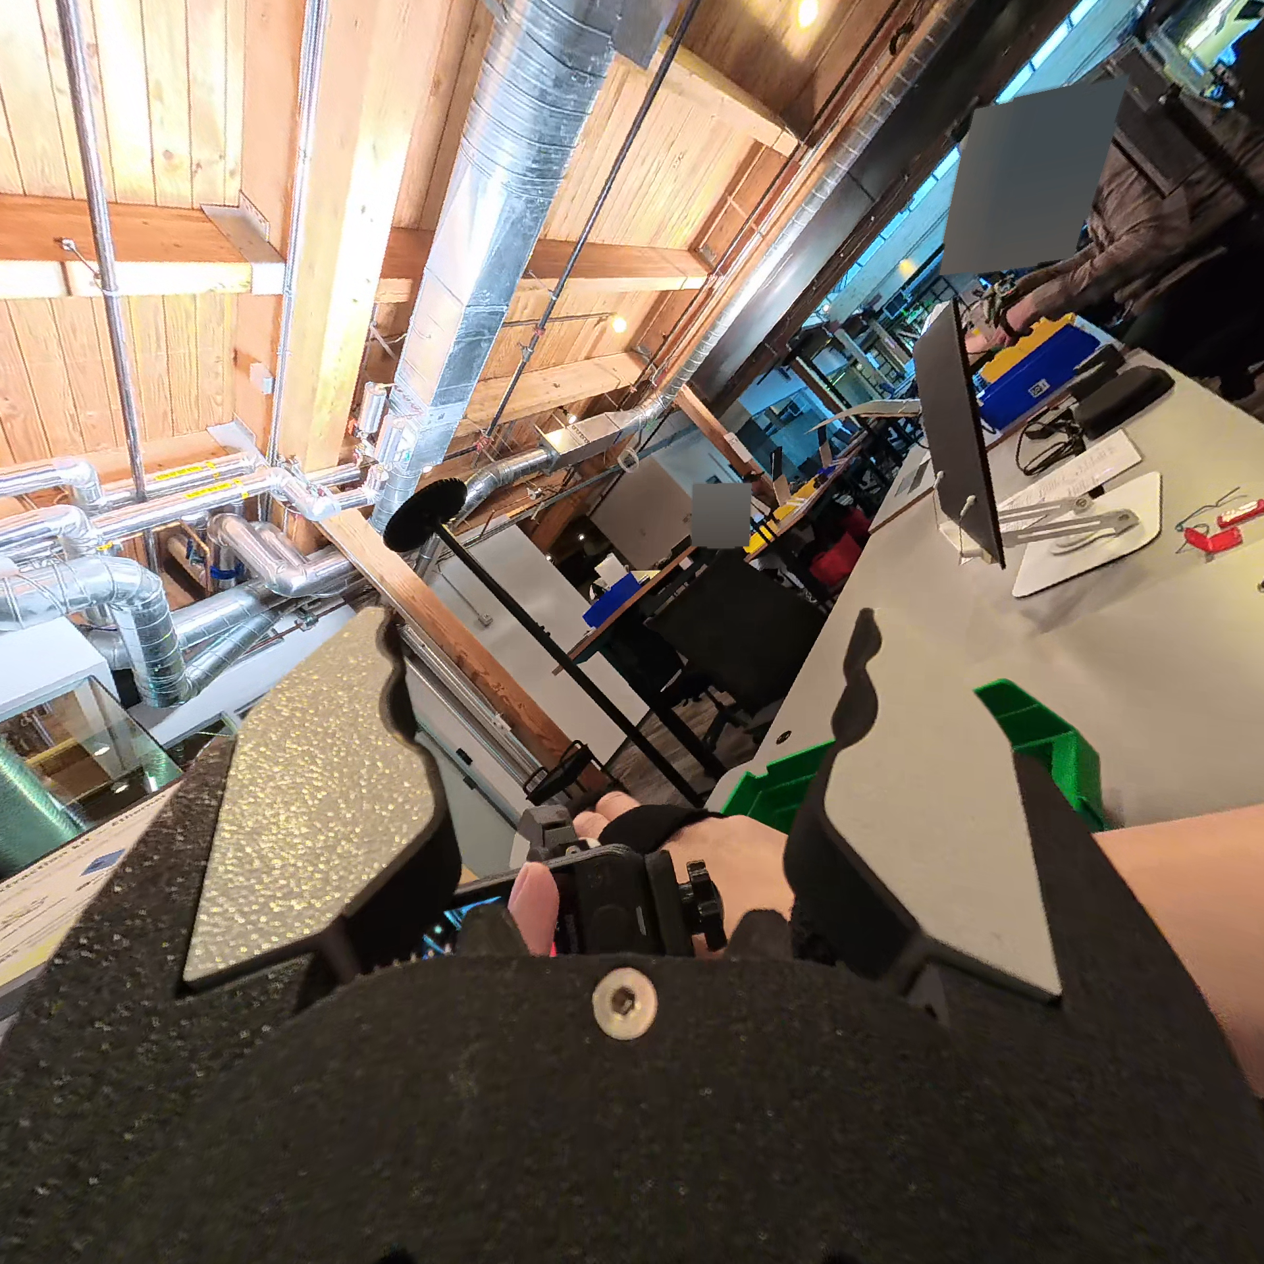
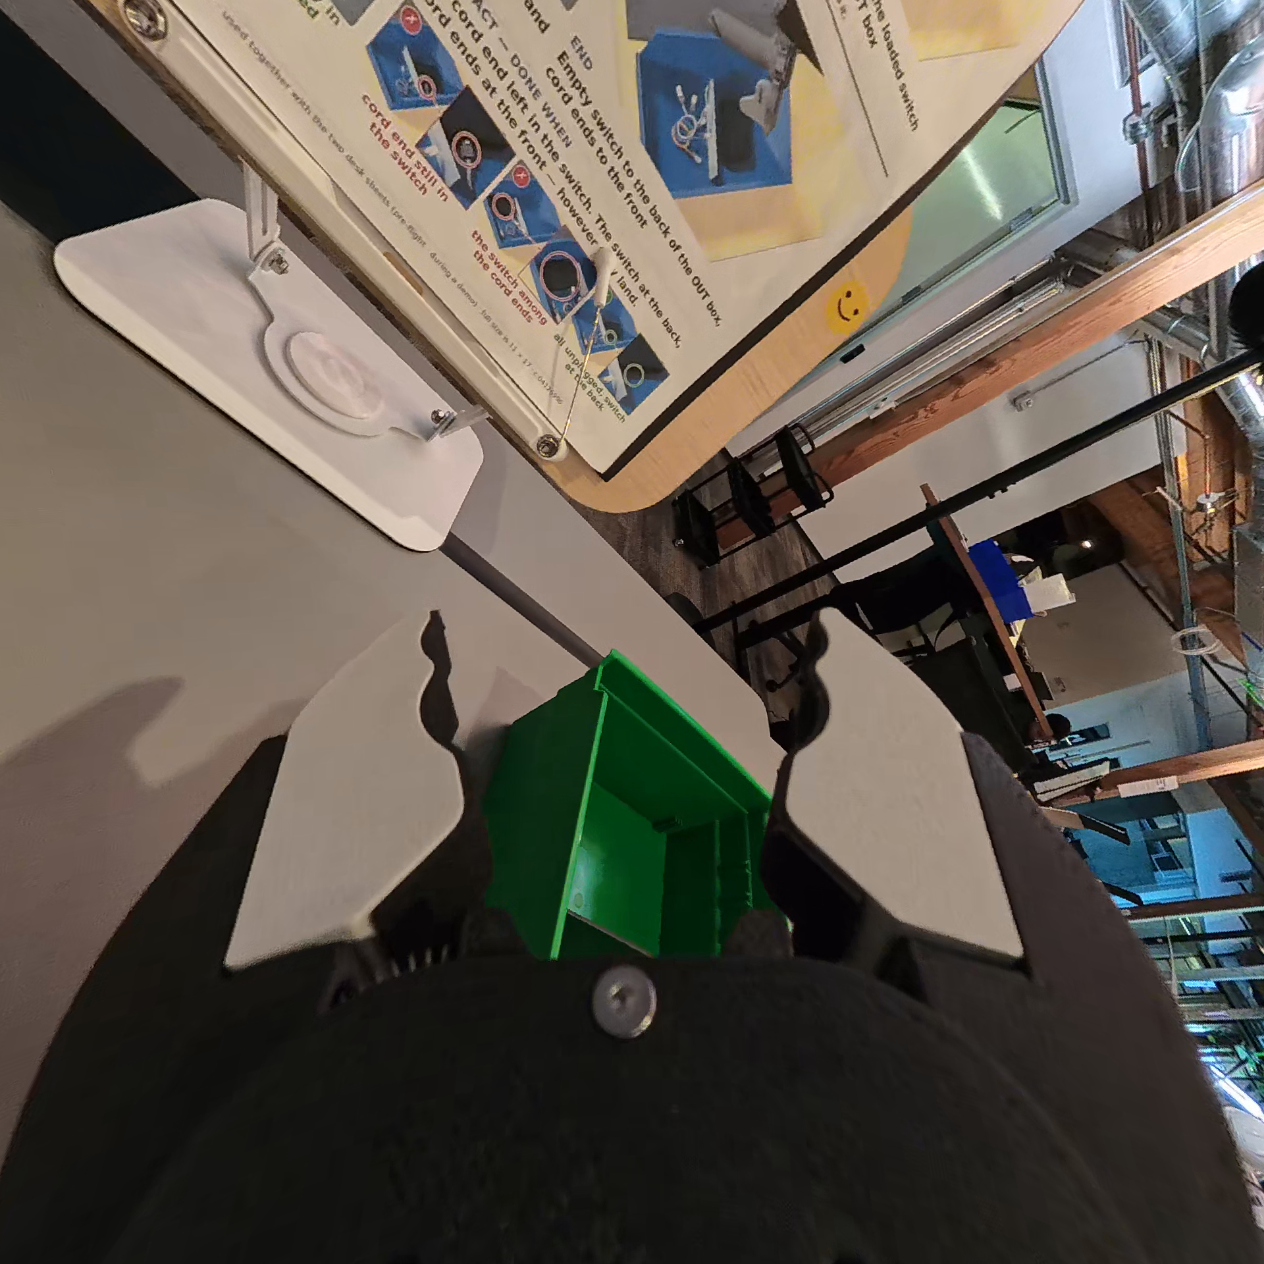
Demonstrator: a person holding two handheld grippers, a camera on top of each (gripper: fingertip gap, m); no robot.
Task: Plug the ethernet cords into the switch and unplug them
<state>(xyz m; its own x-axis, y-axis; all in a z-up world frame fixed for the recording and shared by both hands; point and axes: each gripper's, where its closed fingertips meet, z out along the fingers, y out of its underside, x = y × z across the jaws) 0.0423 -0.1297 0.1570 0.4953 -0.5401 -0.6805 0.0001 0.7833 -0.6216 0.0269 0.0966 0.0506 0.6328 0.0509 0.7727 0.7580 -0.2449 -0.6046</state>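
- Ethernet cords and the switch are not showing in either wrist view, so where they are lying cannot be told from these pictures
- Left tool (image 1: 629, 656) is pointing up and sideways, with its two fingers spread wide and nothing between them; behind the gap the wooden ceiling (image 1: 171, 137) and a silver duct (image 1: 492, 205) are showing
- Right tool (image 2: 626, 656) is also standing with fingers spread apart and gripping nothing, aimed over the grey desk (image 2: 137, 581)
- A green bin (image 2: 629, 821) is sitting on the desk near its edge, showing between the right tool's fingers with its open side turned toward the camera; no contents are visible in the part that shows
- In the left wrist view the same green bin (image 1: 773, 780) is peeking out on both sides of that tool's right finger (image 1: 910, 821)
- A hand (image 1: 684, 855) in a black fingerless glove is gripping a black handle low between the left tool's fingers, with a bare forearm (image 1: 1190, 910) running off to the right edge
- An instruction board (image 2: 615, 171) with pictures and writing is leaning on a white stand (image 2: 260, 369) that is resting on the desk, farther along from the bin
- Farther down the desk in the left wrist view, a blue bin (image 1: 1026, 369) is sitting beside a person in a brown jacket (image 1: 1149, 226), and red items (image 1: 1224, 527) are lying near the stand's base
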